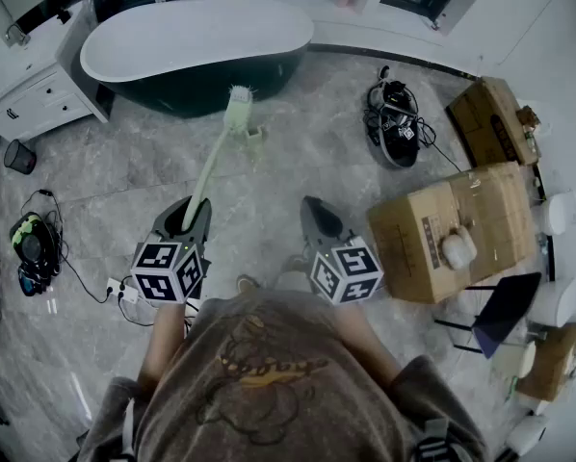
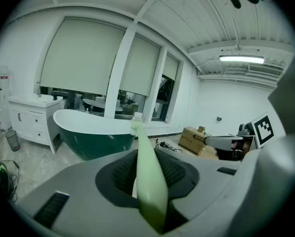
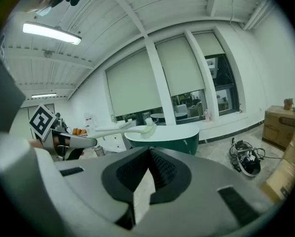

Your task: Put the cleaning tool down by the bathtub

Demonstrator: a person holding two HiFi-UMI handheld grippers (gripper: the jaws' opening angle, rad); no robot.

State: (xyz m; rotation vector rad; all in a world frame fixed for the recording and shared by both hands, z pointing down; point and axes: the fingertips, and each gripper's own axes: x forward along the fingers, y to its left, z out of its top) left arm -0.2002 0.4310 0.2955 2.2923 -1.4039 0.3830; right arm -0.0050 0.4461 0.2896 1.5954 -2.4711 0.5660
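A pale green long-handled brush (image 1: 211,162) sticks out forward from my left gripper (image 1: 194,216), which is shut on the lower end of its handle. The bristle head (image 1: 238,104) hangs near the dark green, white-rimmed bathtub (image 1: 192,41). In the left gripper view the handle (image 2: 146,167) runs up between the jaws of the left gripper (image 2: 146,157) toward the bathtub (image 2: 93,132). My right gripper (image 1: 317,215) is held beside it, shut and empty. The right gripper view shows the right gripper (image 3: 148,152) with its tips meeting, and the brush (image 3: 123,130) off to the left.
A small pale green holder (image 1: 254,135) stands on the floor by the tub. White cabinet (image 1: 33,89) and a bin (image 1: 18,155) are at the left. Cardboard boxes (image 1: 452,234) and a pile of cables (image 1: 394,118) lie to the right. More cables (image 1: 33,239) lie at the far left.
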